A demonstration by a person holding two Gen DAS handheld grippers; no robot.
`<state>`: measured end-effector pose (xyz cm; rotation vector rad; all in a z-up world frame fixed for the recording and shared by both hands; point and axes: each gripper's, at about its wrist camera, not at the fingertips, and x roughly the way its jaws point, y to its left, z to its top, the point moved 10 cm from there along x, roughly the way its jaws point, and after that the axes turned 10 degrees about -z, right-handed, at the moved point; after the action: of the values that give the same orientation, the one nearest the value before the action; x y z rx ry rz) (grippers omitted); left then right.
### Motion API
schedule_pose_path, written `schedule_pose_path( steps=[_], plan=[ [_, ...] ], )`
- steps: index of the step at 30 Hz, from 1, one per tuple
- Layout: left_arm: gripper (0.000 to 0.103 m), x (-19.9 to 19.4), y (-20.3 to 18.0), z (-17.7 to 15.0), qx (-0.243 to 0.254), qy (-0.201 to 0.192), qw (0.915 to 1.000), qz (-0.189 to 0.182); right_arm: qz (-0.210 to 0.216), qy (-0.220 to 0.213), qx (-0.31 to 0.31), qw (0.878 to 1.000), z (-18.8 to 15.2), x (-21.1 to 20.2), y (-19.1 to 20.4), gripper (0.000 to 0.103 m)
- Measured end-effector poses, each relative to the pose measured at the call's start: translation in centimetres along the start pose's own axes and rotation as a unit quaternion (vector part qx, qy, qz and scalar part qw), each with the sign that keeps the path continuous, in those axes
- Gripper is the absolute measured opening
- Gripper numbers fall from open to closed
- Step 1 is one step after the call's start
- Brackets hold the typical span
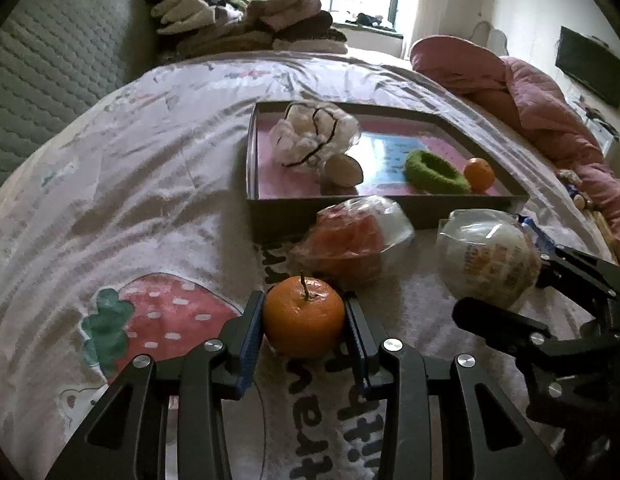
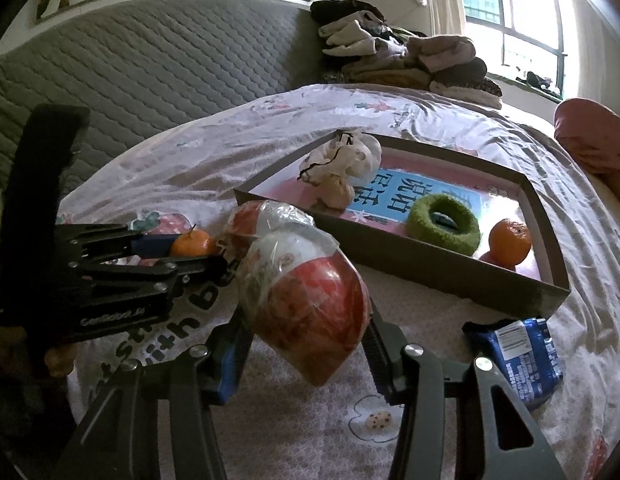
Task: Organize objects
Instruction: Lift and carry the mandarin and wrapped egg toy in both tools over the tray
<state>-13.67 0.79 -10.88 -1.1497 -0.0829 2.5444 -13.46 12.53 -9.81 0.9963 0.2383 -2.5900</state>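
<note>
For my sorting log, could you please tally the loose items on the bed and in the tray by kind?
Oranges: 2
Wrapped snack balls: 2
Green rings: 1
Blue packets: 1
White drawstring pouches: 1
Beige round items: 1
Total: 8

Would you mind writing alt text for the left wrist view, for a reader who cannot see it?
The left gripper is closed on an orange above a strawberry-print bedsheet. Beyond it lie two plastic-wrapped snacks, one in the right gripper, and a shallow box holding a green ring, a second orange and a white pouch.
</note>
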Motion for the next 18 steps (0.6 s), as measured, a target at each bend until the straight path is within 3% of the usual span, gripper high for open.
schedule_pose_path(
  steps=[18],
  plan=[
    [0.039, -3.2, -2.9, 0.8, 0.021, -0.034, 0.9991, 0.013, 0.000, -0.039, 0.010, 0.999, 1.5, -3.4, -1.1, 0.051]
  ],
)
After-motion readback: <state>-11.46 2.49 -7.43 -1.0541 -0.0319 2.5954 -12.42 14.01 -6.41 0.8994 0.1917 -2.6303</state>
